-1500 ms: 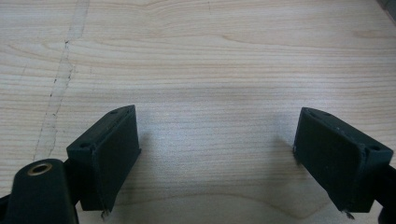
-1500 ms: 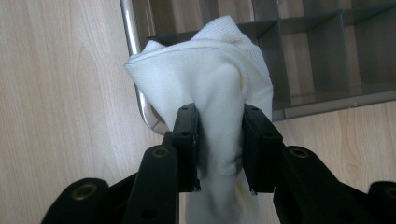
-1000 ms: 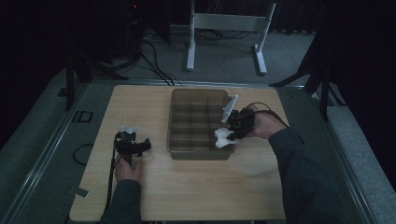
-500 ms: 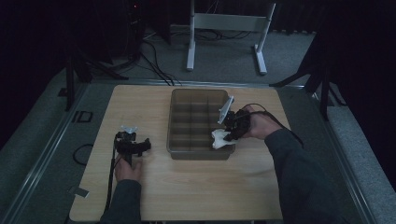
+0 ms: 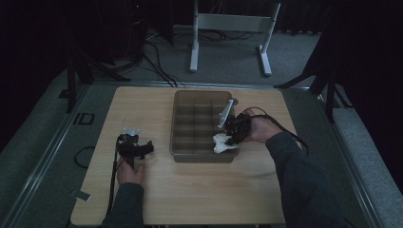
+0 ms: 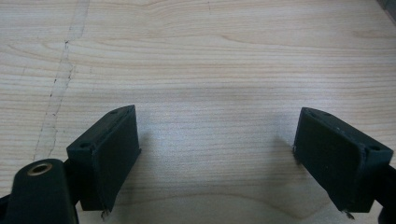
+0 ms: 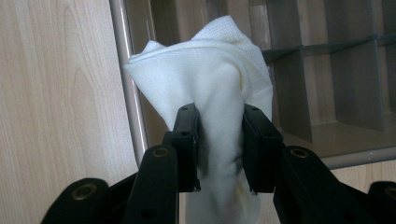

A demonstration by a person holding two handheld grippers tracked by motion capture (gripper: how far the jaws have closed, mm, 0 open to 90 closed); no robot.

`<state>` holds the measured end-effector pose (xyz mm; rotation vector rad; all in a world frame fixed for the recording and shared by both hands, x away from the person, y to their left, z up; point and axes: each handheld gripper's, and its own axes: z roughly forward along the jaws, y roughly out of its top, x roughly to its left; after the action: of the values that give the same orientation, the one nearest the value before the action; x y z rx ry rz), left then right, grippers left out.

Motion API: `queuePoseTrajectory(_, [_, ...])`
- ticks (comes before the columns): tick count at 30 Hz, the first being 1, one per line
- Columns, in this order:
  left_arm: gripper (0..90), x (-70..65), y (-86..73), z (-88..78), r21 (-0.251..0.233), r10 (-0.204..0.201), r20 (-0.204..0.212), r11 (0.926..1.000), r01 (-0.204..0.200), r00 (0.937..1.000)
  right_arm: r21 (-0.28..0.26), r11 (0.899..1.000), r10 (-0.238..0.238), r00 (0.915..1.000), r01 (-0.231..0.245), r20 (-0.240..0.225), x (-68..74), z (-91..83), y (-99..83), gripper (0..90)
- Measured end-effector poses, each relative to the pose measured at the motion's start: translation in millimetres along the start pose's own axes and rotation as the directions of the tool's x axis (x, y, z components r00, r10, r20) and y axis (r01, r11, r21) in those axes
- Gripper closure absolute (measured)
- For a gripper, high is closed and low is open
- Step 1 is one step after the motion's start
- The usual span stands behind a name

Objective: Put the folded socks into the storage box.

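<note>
Right gripper (image 7: 218, 140) pinching crumpled white cloth (image 7: 210, 84); both black jaws pressed on cloth folds. Cloth hangs over near right corner of grey plastic tray with divided compartments (image 5: 183, 123), partly above rim. Tray stands at middle of light wooden table (image 5: 142, 194). Left gripper (image 6: 217, 154) low over bare wood at left, jaws spread wide, nothing between.

High view dim, surroundings near black, slightly soft; both gripper views bright, sharp, soft shadows on tabletop (image 6: 210, 70), possibly overhead light.
</note>
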<state>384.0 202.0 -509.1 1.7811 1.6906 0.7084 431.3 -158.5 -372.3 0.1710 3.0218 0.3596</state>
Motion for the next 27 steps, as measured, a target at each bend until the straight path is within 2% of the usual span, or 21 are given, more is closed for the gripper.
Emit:
queuePoseTrajectory(19, [14.5, 0.0, 0.0, 0.0, 0.0, 0.0, 0.0, 1.0, 0.0, 1.0, 0.008, 1.0, 0.019, 0.9998, -0.019, 0.001, 0.1, 13.0, 6.7, 69.2])
queuePoseTrajectory(27, [14.5, 0.0, 0.0, 0.0, 0.0, 0.0, 0.0, 1.0, 0.0, 1.0, 0.053, 0.998, 0.016, 0.9999, -0.015, -0.002, 2.0, 27.6, 11.5, 69.2])
